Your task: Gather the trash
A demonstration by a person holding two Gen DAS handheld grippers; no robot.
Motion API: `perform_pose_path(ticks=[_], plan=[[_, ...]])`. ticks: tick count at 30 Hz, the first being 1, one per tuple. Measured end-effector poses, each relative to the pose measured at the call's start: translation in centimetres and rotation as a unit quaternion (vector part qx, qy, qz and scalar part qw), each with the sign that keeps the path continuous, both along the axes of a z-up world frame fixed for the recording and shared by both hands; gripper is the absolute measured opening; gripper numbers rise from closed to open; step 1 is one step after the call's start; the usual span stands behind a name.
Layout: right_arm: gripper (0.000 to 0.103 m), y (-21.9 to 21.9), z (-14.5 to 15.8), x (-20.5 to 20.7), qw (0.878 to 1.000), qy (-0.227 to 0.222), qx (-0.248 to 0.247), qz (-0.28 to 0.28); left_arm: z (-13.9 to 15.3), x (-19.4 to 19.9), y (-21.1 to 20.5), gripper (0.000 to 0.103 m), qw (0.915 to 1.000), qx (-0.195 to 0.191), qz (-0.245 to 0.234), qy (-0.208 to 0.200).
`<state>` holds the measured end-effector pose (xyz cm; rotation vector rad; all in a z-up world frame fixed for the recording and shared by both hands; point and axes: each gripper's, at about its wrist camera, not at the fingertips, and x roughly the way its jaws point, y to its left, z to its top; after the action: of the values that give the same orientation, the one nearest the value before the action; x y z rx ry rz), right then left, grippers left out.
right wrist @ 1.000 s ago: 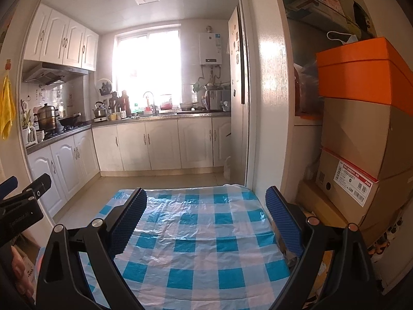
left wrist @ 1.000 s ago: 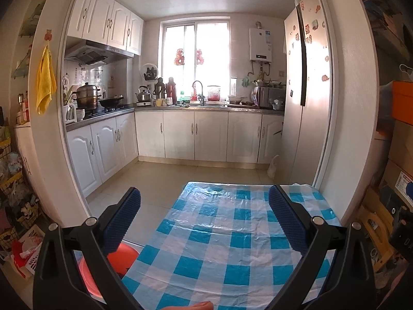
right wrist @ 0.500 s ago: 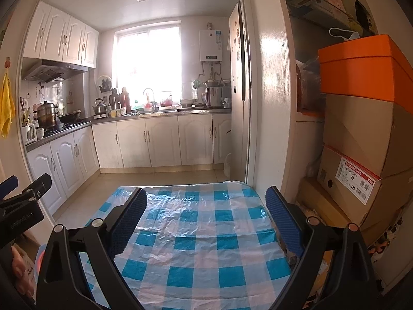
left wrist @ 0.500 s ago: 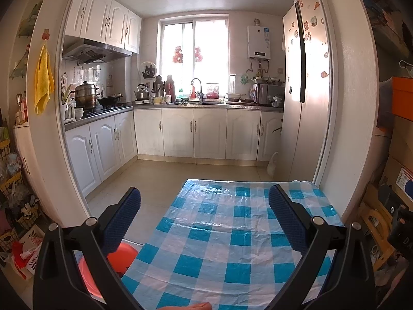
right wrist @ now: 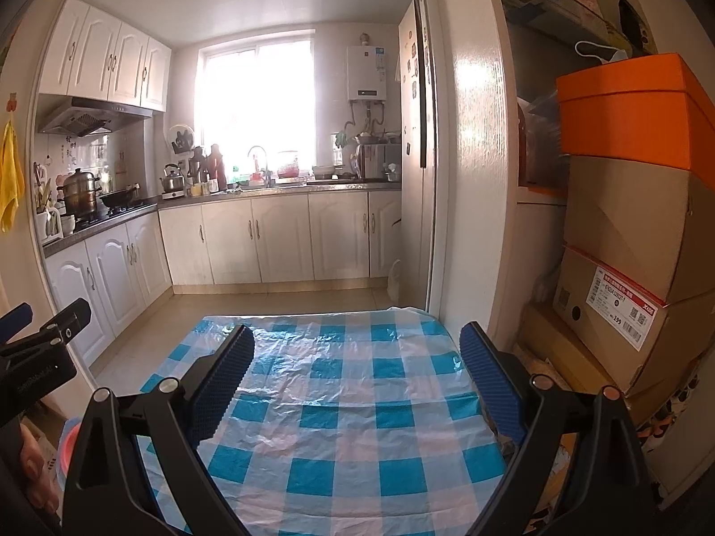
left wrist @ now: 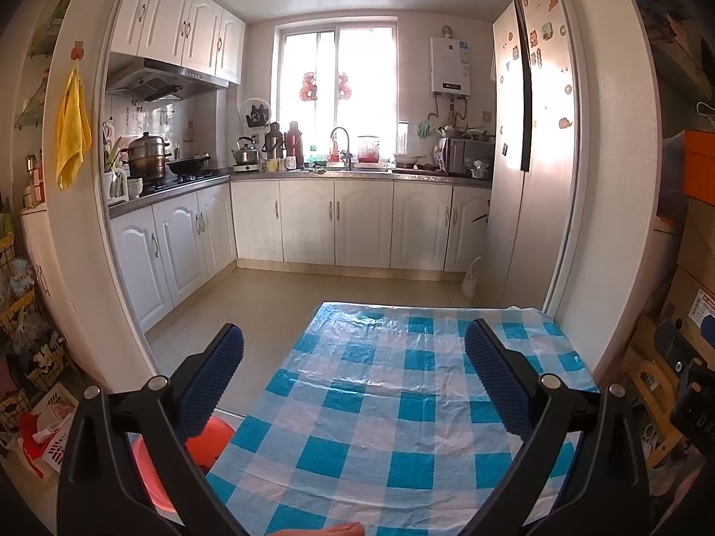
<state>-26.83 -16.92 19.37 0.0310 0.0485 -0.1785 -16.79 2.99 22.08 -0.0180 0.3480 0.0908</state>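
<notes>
A table with a blue and white checked plastic cloth [left wrist: 402, 411] [right wrist: 348, 415] fills the lower part of both views. No trash shows on the cloth. My left gripper [left wrist: 353, 379] hovers open above the table's near left part, blue pads wide apart, nothing between them. My right gripper [right wrist: 355, 379] is open too, over the table's near middle, holding nothing. A red-orange bin or basin [left wrist: 205, 446] stands on the floor beside the table's left edge, partly hidden by my left finger. The left gripper's body [right wrist: 40, 353] shows at the left edge of the right wrist view.
Beyond the table lies a kitchen with white cabinets [left wrist: 313, 223], a sink counter and a tall fridge [left wrist: 523, 156]. Stacked cardboard and orange boxes [right wrist: 634, 232] crowd the right side. Baskets and a white crate [left wrist: 49, 406] sit at the left. A fingertip [left wrist: 339, 529] shows at the bottom edge.
Both cameras have tilted slightly, so the kitchen sits a little differently in view. Both grippers stay open and hold nothing.
</notes>
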Motion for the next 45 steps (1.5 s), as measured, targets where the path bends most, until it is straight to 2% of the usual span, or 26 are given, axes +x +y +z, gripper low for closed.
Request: perform_pose_path(ticks=[34,41,45], plan=[[0.092,0.2,-1.0,2.1,1.000,0.022,-0.003,0.004,-2.0,1.6,0.0,0.100,0.9997,-0.012,-0.003,0.022],[0.092,-0.5,-1.9,3.8,0.999,0.041,0.005,0.002,-3.6,3.0,-0.8,0.100,0.9987,-0.013,-0.008,0.048],[0.092,-1.0,-3.6,6.1,0.998,0.068,0.007,-0.005,-5.8,4.7,-1.9,0.100,0.9969,-0.008,-0.011,0.078]])
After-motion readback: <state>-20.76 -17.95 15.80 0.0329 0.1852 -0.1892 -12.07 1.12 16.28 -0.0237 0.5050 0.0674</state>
